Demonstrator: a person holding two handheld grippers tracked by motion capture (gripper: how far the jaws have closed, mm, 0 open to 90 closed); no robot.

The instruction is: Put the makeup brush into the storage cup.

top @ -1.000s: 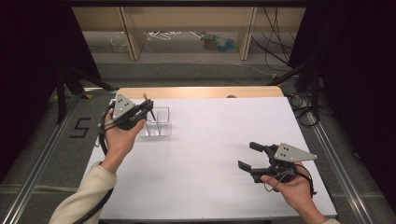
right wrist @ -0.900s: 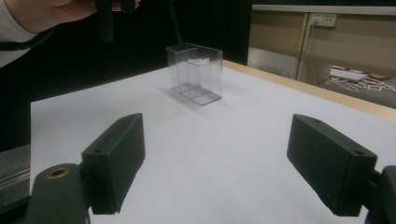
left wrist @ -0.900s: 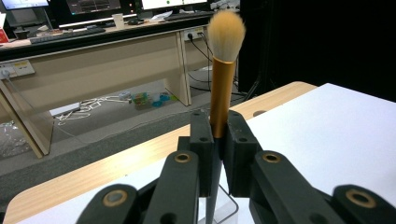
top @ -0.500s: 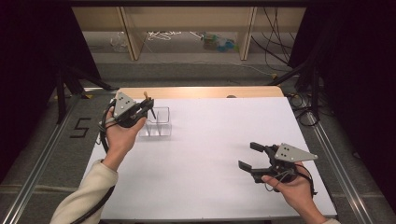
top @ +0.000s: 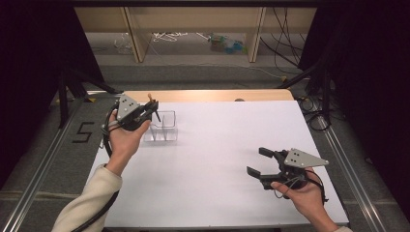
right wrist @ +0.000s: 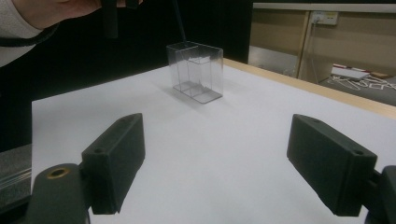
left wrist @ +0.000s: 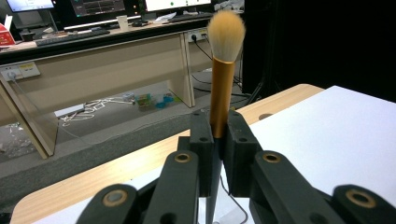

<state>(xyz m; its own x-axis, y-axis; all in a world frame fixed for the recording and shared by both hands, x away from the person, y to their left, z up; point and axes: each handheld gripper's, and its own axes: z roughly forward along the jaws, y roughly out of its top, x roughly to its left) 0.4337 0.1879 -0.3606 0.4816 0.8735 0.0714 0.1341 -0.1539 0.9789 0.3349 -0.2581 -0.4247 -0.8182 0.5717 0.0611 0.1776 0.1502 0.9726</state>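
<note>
A makeup brush (left wrist: pixel 220 88) with a gold ferrule, tan bristles and a black handle stands bristles-up in my left gripper (left wrist: pixel 217 126), which is shut on it. In the high view the left gripper (top: pixel 140 113) hovers at the left edge of a clear divided box (top: pixel 163 128), and the brush's (top: pixel 151 99) dark handle slants down over the box. My right gripper (top: pixel 257 163) rests low at the front right of the table, jaws wide apart with nothing between them. The right gripper view has that gripper (right wrist: pixel 224 168) facing the clear box (right wrist: pixel 196 72), with the thin handle tip (right wrist: pixel 180 21) above it.
The white table top (top: pixel 227 145) stretches between the box and the right gripper. A wooden strip (top: pixel 217 95) runs along the far edge. Beyond it are desk legs and cables on the floor (top: pixel 193 43). A metal rail (top: pixel 43 164) lines the left side.
</note>
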